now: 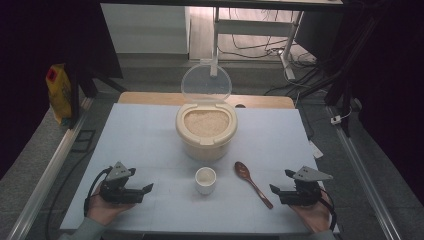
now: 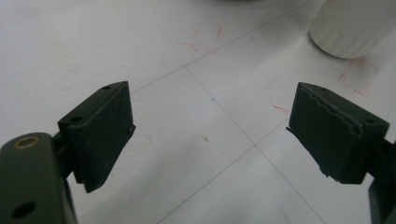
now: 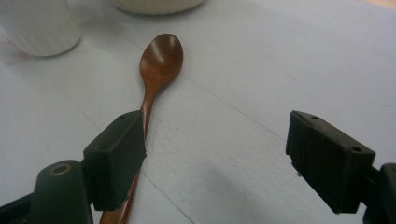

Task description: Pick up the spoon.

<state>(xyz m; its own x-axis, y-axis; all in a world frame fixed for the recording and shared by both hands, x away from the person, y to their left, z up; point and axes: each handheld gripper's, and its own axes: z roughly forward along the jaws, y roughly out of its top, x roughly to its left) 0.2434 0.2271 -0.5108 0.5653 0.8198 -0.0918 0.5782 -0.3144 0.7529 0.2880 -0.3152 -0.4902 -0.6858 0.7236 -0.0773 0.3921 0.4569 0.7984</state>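
high view: rice container sits mid-table with its lid flipped up, cup in front, wooden spoon just right of it, handle angled toward the right gripper for easy pickup. left gripper view: left gripper jaws wide, empty, cup ahead. right gripper view: jaws wide, empty, spoon beside one jaw.

**A Recording Bench in a Lab**

The place looked like a lab or test room, not a kitchen. A white-covered table with thin ruled lines and small red marks sat inside an aluminium rail frame on grey floor. Loose cables trailed beneath a metal-legged desk behind, and dark screens closed both sides.
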